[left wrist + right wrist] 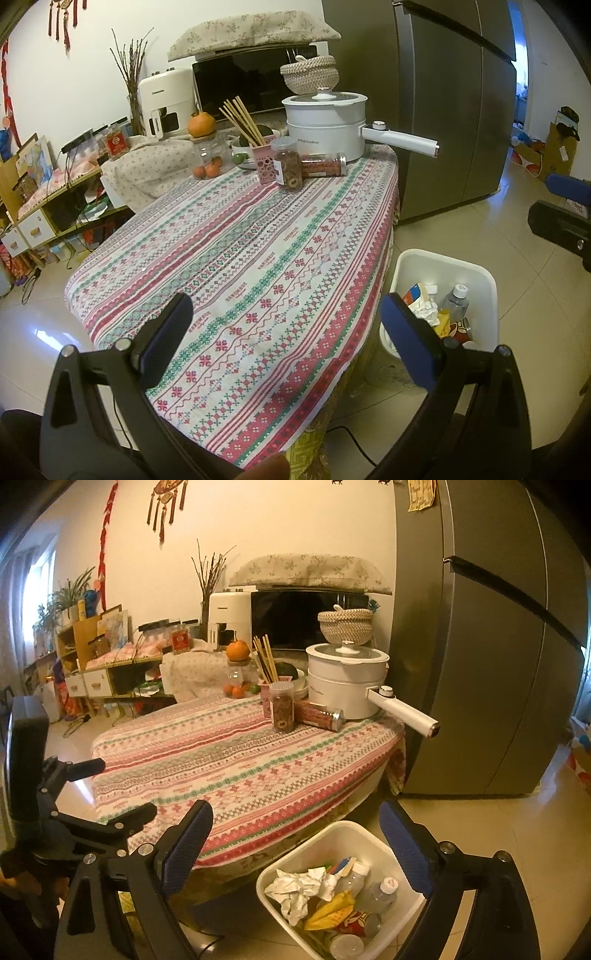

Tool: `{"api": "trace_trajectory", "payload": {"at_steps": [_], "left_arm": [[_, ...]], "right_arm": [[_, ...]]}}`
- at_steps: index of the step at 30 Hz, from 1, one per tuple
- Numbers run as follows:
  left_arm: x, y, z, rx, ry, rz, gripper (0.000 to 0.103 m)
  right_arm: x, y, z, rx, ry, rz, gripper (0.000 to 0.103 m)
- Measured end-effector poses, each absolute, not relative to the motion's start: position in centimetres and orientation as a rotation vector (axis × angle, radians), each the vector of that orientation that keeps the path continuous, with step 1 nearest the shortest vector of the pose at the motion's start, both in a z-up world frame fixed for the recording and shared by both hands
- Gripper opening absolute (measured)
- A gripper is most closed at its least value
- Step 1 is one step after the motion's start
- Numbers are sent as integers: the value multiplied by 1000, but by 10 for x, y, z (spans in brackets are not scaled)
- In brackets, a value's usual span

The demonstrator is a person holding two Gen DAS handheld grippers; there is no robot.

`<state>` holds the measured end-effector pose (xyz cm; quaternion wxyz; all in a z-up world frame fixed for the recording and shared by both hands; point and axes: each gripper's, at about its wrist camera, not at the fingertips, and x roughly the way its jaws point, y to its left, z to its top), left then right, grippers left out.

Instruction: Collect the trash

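A white trash bin [480, 273] stands on the floor at the table's right edge; in the right wrist view the bin [280, 871] holds crumpled white paper [295, 890], plastic bottles [376, 895], a yellow wrapper [332, 910] and a red can [354, 925]. My left gripper [288, 336] is open and empty, above the near end of the patterned tablecloth [236, 258]. My right gripper [295, 842] is open and empty, above the bin. The left gripper also shows in the right wrist view [92, 812], at the left.
At the table's far end stand a white electric pot [325, 122] with a long handle, spice jars [288, 162], a pink chopstick holder [264, 162] and fruit [201, 123]. A grey fridge [454, 103] stands to the right. A power cord [351, 443] lies on the floor.
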<state>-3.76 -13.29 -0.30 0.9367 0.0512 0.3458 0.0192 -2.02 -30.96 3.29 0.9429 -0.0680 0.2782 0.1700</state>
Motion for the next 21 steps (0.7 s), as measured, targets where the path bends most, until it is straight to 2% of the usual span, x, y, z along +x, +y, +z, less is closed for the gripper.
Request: {"api": "trace_trajectory", "payload": {"at_steps": [13, 17, 21], "left_arm": [[-37, -132, -4, 98, 723, 35, 101], [-36, -131, -4, 94, 729, 36, 101], [-36, -131, -4, 94, 728, 37, 101]], "right_arm": [[-18, -306, 28, -158, 591, 352, 93], [-18, -304, 26, -166, 598, 345, 99], [-20, -304, 27, -165, 592, 343, 100]]}}
